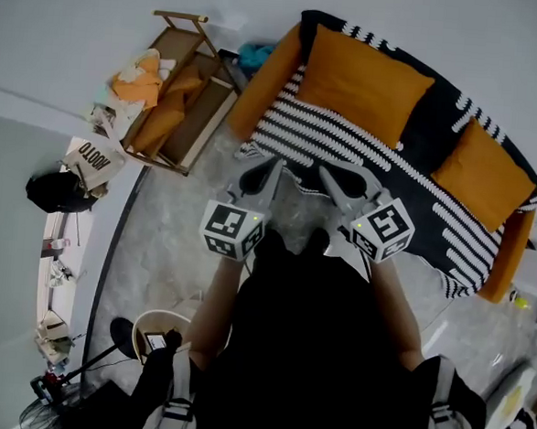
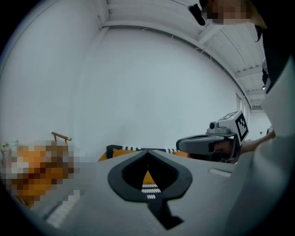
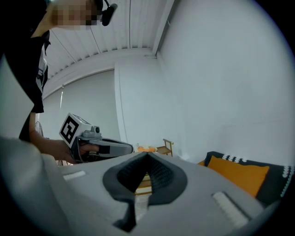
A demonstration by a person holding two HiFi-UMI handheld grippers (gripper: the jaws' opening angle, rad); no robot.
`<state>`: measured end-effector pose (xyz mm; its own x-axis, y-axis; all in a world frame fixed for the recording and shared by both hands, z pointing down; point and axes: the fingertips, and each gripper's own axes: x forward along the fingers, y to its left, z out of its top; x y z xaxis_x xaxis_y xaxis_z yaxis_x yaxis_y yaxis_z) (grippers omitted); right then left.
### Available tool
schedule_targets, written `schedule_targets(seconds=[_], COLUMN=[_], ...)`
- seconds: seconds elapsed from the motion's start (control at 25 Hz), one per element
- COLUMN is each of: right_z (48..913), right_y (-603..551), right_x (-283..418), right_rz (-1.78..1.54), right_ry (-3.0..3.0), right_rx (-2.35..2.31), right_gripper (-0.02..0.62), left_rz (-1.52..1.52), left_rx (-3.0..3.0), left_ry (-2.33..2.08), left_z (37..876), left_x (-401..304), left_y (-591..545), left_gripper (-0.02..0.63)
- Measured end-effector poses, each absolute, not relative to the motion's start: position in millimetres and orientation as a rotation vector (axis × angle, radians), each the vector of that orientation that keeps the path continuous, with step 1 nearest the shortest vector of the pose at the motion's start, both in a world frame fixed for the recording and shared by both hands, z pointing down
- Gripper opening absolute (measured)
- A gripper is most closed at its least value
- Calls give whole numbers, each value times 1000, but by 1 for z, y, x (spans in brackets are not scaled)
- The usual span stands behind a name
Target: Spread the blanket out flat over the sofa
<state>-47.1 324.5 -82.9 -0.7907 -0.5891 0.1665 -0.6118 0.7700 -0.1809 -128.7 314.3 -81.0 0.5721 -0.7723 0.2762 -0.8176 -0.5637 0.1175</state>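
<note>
1. Sofa [image 1: 263, 76]: orange, upper right of the head view.
2. Blanket [image 1: 417, 187]: black with white stripes, lies over the sofa's seat and back, with its edge hanging at the front.
3. Orange cushions [image 1: 362, 78]: two, resting against the covered back.
4. Wooden rack [image 1: 181, 93]: upper left, holds orange cloth.
5. Left gripper [image 1: 256, 176]: frame centre, near the sofa's front. Jaws closed tip to tip, nothing between.
6. Right gripper [image 1: 339, 182]: just beside it. Jaws likewise together, empty.
</note>
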Motion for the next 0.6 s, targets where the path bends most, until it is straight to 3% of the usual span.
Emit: schedule_targets(seconds=[0.6], right_z=[-87], right_y=[326], right_x=[-52], right_rz=[336], right_ry=[-2875], right_rx=[955], right_gripper=[3], left_rz=[289], left_rx=[2566], left_ry=[-1312], left_z=[-81], left_x=[-131], left_y=[318], left_gripper=[11])
